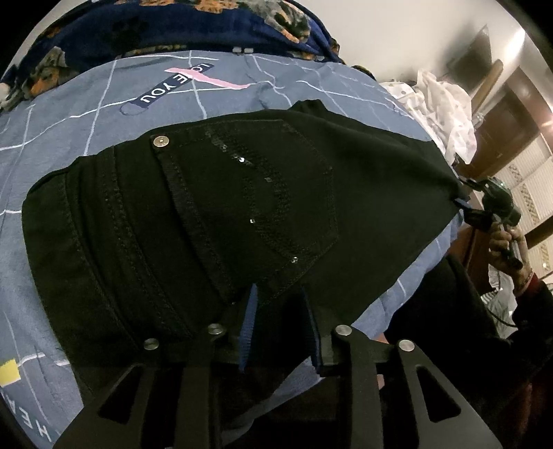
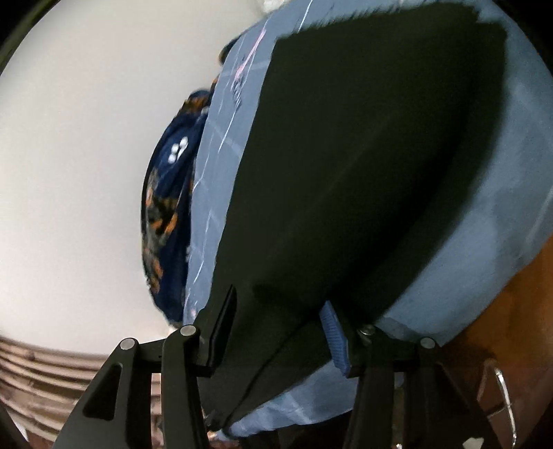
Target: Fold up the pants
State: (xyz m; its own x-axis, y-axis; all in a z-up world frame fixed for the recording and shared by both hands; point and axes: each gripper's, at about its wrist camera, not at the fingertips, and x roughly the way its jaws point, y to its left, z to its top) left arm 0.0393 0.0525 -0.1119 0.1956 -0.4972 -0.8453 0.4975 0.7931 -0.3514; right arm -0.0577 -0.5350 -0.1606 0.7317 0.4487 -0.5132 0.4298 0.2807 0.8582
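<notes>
Black pants [image 1: 214,214] lie flat on the blue-grey bed sheet [image 1: 62,145], back pocket with sequins facing up. My left gripper [image 1: 280,290] is at their near edge; its blue pads [image 1: 252,311] stand a little apart, with dark cloth between them and not pressed. In the right wrist view the pants [image 2: 363,172] stretch away as a long dark panel. My right gripper [image 2: 279,298] stands open astride their near end, with neither pad touching the cloth. From the left wrist view the right gripper [image 1: 465,203], held in a hand [image 1: 508,248], sits at the pants' right corner.
A dark blue flowered blanket [image 1: 172,24] is bunched along the bed's far side. A heap of white cloth [image 1: 439,103] lies at the far right corner. The bed's edge drops off on the right, with wooden furniture [image 1: 511,114] beyond it.
</notes>
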